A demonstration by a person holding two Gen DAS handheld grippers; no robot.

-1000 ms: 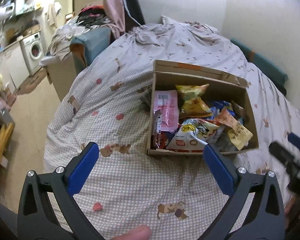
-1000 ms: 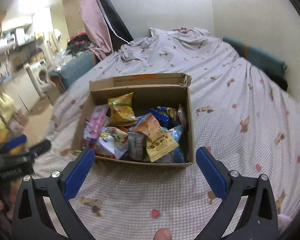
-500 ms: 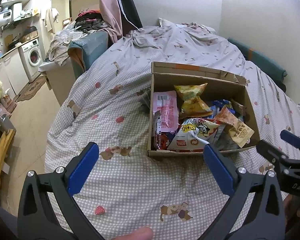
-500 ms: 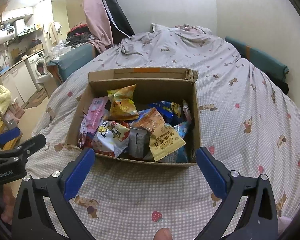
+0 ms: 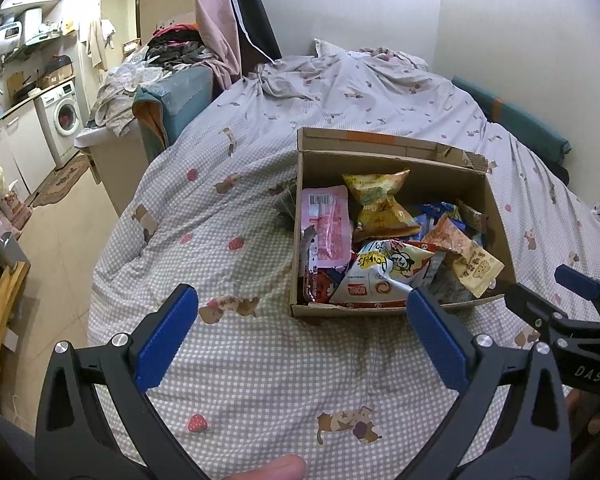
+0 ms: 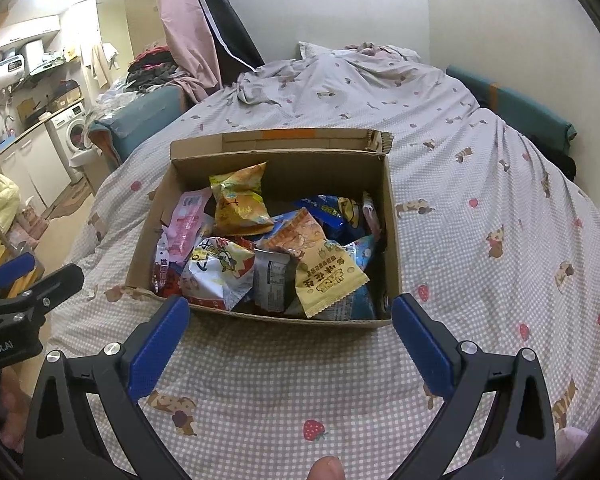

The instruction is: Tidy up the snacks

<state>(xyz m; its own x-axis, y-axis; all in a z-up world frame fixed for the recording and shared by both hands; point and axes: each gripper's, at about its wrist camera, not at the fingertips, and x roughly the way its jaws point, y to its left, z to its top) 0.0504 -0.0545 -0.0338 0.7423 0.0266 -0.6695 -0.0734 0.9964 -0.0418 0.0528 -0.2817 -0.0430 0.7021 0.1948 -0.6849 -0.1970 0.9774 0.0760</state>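
Note:
An open cardboard box (image 5: 382,151) (image 6: 278,145) sits on the checked bedspread, full of loose snack packets. I see a pink packet (image 5: 327,226) (image 6: 186,218), a yellow chip bag (image 5: 378,200) (image 6: 240,200), a white cartoon bag (image 5: 380,276) (image 6: 218,270), a yellow peanut packet (image 6: 324,276) and blue bags (image 6: 332,210). My left gripper (image 5: 302,304) is open and empty, just short of the box's near left corner. My right gripper (image 6: 290,310) is open and empty, at the box's near wall. Each gripper shows at the edge of the other's view.
The bed (image 6: 480,208) stretches behind and right of the box, with rumpled covers at the far end. A teal sofa arm (image 5: 176,100) piled with clothes, a washing machine (image 5: 64,116) and the floor lie to the left. A wall bounds the right.
Both grippers have steadied and drawn slightly closer to the box. The right gripper shifted so the box sits centred between its fingers. Both stay open.

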